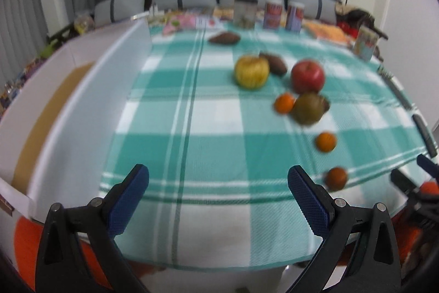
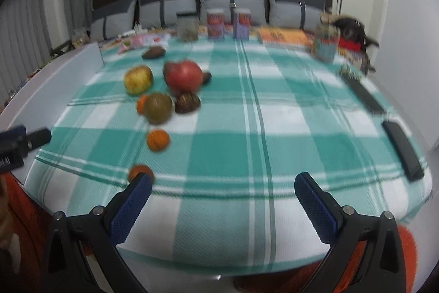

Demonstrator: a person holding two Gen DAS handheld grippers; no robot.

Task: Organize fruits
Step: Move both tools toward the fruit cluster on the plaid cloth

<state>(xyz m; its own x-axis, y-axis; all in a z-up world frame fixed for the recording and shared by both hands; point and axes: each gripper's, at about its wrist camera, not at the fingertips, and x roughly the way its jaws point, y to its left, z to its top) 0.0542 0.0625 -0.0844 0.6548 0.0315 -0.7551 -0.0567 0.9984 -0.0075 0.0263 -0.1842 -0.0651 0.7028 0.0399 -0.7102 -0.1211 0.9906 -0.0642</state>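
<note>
A white tray (image 1: pixel 82 89) lies along the left edge of the table, its long wall standing against the green-and-white checked cloth (image 1: pixel 192 111). The left gripper (image 1: pixel 218 180) hangs over the near edge of the cloth with its blue-padded tongs released and nothing between them.

The fruits sit in a loose cluster on the left half of the cloth as the right wrist view shows it. A brown oblong fruit (image 2: pixel 153 52) lies farthest back, near the tray's far end. Nearer, a yellow apple (image 2: pixel 138 80) stands left of a red apple (image 2: pixel 183 78). In front of these a small orange (image 2: pixel 140 104) touches a green-brown round fruit (image 2: pixel 158 108), with a dark brown fruit (image 2: pixel 187 102) just beside it on the right. A second orange (image 2: pixel 157 139) lies alone, closer to the near edge, and a third orange (image 2: pixel 138 172) sits nearest of all, just behind the left fingertip of the right gripper (image 2: pixel 223 184), whose tongs are also spread wide and empty.

Along the far edge stand a clear jar (image 2: pixel 187 28), printed canisters (image 2: pixel 215 24) and an orange book (image 2: pixel 282 36); their labels are too blurred to read. Two dark flat devices (image 2: pixel 402 150) lie by the right edge.
</note>
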